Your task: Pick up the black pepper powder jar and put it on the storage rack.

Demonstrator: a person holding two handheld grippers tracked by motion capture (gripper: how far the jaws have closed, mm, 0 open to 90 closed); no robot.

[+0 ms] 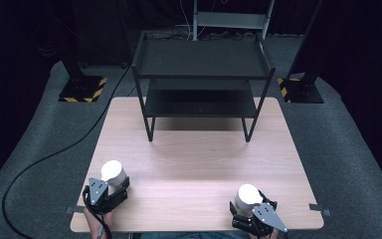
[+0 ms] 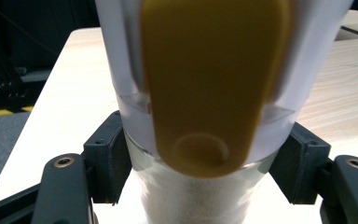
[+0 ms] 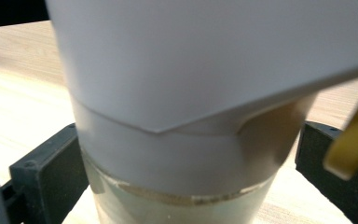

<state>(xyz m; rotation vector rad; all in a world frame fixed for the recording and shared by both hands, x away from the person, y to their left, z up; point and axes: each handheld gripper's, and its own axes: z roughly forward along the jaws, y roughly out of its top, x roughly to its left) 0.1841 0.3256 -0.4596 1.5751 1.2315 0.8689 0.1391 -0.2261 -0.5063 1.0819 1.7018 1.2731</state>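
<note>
Now each gripper holds 1 white jar, near the front edge of the table. The left gripper is closed on the left jar, at the front left of the table. In the left gripper view its 2 black jaws press on both sides of the jar's clear lower part, and a yellow flap hangs down the white top toward the camera. The right gripper is closed on the right jar, at the front right. In the right gripper view the jaws sit on each side of that jar, and a bit of a yellow flap shows at the right edge.

I think the job is to put the jars on the black shelf at the back of the table. To do it well, keep each jar upright and keep the squeeze steady, because the jaws hold low and the heavy-looking tops could tip. Lift a jar straight up first, then go forward slowly. Watch the raised rim of the shelf so the bottom of the jar does not bump it. Let go after the jar stands flat.

Count: 2 jars, 2 grippers, 1 table, 1 shelf with 2 levels.
</note>
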